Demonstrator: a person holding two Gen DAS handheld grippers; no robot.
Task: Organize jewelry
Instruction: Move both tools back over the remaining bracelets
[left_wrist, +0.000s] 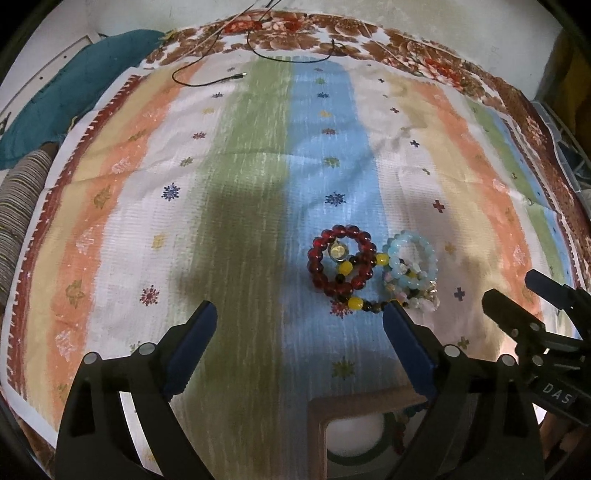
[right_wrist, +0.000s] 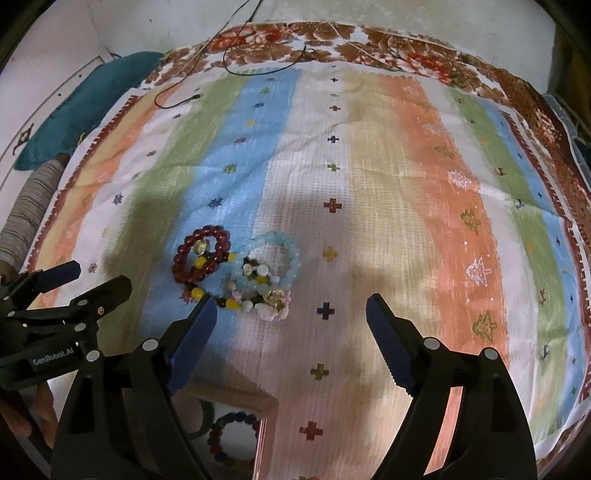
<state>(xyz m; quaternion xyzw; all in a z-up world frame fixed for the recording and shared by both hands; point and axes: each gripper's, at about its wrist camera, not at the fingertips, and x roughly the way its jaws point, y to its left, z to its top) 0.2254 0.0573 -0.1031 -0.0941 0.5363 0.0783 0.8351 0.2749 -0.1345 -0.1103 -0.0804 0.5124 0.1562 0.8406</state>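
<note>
Both hand-held grippers, left (left_wrist: 301, 319) and right (right_wrist: 291, 314), are wide open and hold nothing. The red bead bracelet (left_wrist: 341, 260) and pale blue bead bracelet (left_wrist: 412, 266) lie touching on the striped cloth (left_wrist: 240, 184), mid-frame.

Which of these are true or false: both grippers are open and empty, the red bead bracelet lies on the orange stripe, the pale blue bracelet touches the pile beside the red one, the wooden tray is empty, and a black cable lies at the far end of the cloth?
1. Both the left gripper and the right gripper are open and empty. True.
2. The red bead bracelet lies on the orange stripe. False: it lies on the blue stripe.
3. The pale blue bracelet touches the pile beside the red one. True.
4. The wooden tray is empty. False: a beaded bracelet lies in it.
5. A black cable lies at the cloth's far end. True.
</note>
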